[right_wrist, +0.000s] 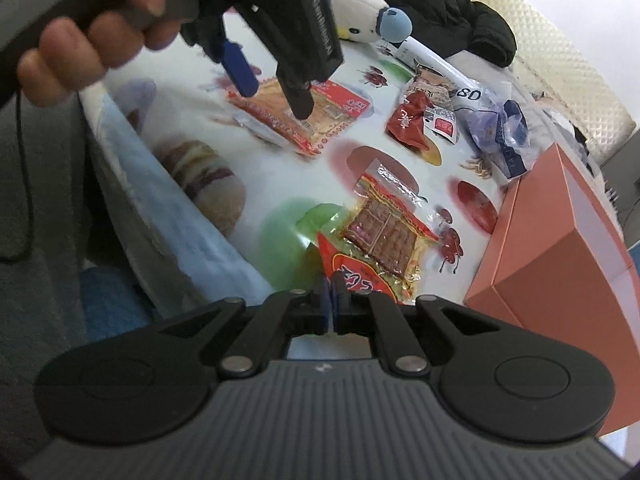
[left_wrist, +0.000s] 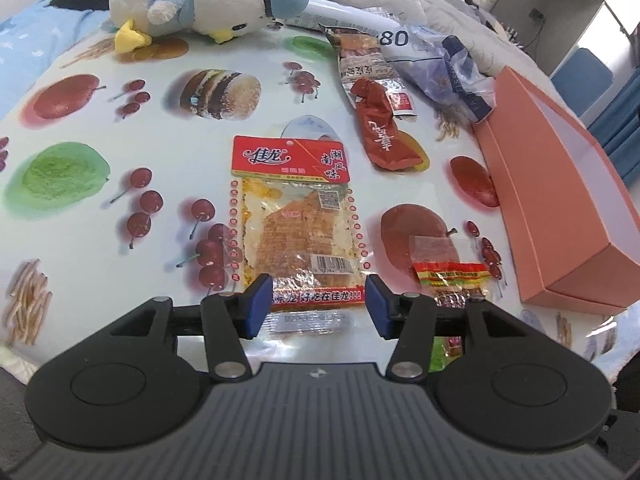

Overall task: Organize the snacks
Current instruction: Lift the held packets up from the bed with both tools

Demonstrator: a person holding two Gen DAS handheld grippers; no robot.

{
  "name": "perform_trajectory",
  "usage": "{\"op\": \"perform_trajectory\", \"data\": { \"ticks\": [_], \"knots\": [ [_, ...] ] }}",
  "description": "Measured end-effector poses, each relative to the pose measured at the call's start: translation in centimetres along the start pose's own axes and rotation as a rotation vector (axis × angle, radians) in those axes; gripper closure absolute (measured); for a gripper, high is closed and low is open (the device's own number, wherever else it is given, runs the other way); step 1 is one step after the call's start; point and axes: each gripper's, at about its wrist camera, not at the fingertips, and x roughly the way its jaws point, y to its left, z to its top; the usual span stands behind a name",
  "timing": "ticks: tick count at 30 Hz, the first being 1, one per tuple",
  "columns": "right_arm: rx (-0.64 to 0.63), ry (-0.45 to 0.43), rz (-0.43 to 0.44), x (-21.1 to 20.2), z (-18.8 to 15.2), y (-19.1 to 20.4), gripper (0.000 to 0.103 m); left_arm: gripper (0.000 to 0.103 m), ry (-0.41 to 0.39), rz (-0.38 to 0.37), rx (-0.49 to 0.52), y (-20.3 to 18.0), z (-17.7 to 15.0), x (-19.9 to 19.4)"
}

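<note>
Snack packet (right_wrist: 380,240) by right tongs (right_wrist: 331,300), right-view only.

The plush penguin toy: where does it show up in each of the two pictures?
Left wrist view: plush penguin lies along the top edge, left of centre, at the table's far side.
Right wrist view: plush penguin peeks out at top centre, partly behind the other hand's tool.
Shared landmark: the orange box, at right in both.

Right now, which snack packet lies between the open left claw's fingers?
The long clear packet with the red header; the crumpled red packet and small packet lie off to its right.
</note>
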Motion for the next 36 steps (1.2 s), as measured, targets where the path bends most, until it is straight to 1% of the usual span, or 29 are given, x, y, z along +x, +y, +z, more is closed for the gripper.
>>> {"op": "perform_trajectory", "data": {
  "ticks": [1, 2, 3, 4, 5, 6, 9, 13, 15, 18, 27, 29, 31, 33, 35, 36],
  "knots": [
    [0.031, -0.003, 0.026, 0.0, 0.1, -0.6, 0.075, 0.042, 0.002, 0.013, 0.004, -0.2, 0.1, 0.0],
    [0.071, -0.009, 0.062, -0.1, 0.0, -1.1, 0.064, 0.041, 0.006, 0.031, 0.006, -0.3, 0.2, 0.1],
    [0.114, -0.021, 0.098, -0.3, 0.0, -1.6, 0.042, 0.041, 0.009, 0.048, 0.009, -0.5, 0.3, 0.1],
    [0.16, -0.039, 0.129, -0.5, -0.1, -2.1, 0.027, 0.041, 0.011, 0.057, 0.013, -0.6, 0.3, 0.1],
    [0.203, -0.06, 0.149, -0.8, -0.2, -2.6, 0.022, 0.041, 0.014, 0.063, 0.013, -0.7, 0.4, 0.2],
    [0.246, -0.079, 0.169, -1.0, -0.2, -3.2, 0.02, 0.04, 0.017, 0.069, 0.012, -0.7, 0.5, 0.3],
    [0.35, -0.106, 0.205, -1.0, -0.2, -4.4, 0.019, 0.035, 0.02, 0.09, 0.02, -1.0, 0.7, 0.7],
    [0.467, -0.134, 0.188, -0.4, -0.1, -6.1, 0.019, 0.03, 0.019, 0.115, 0.037, -1.4, 1.0, 1.4],
    [0.503, -0.138, 0.159, 0.4, -0.1, -6.8, 0.019, 0.029, 0.02, 0.118, 0.044, -1.6, 1.1, 1.8],
    [0.534, -0.108, 0.134, 1.9, 0.0, -7.5, 0.019, 0.029, 0.026, 0.128, 0.057, -1.6, 1.5, 2.5],
    [0.613, -0.026, 0.131, 5.4, 0.4, -8.6, 0.019, 0.028, 0.038, 0.153, 0.089, -1.4, 2.6, 4.5],
    [0.608, -0.015, 0.118, 5.9, 0.5, -8.5, 0.019, 0.028, 0.042, 0.157, 0.094, -1.4, 2.8, 4.9],
    [0.596, -0.014, 0.103, 6.3, 0.6, -8.4, 0.019, 0.023, 0.041, 0.163, 0.101, -1.5, 2.9, 5.2],
    [0.586, -0.002, 0.101, 6.7, 0.6, -8.3, 0.018, 0.021, 0.041, 0.165, 0.108, -1.5, 2.9, 5.5],
    [0.565, 0.004, 0.09, 7.0, 0.6, -8.3, 0.018, 0.019, 0.039, 0.164, 0.108, -1.5, 2.9, 5.7],
    [0.558, 0.003, 0.091, 7.1, 0.6, -8.3, 0.02, 0.018, 0.039, 0.164, 0.11, -1.6, 2.9, 5.8]
  ]
}}
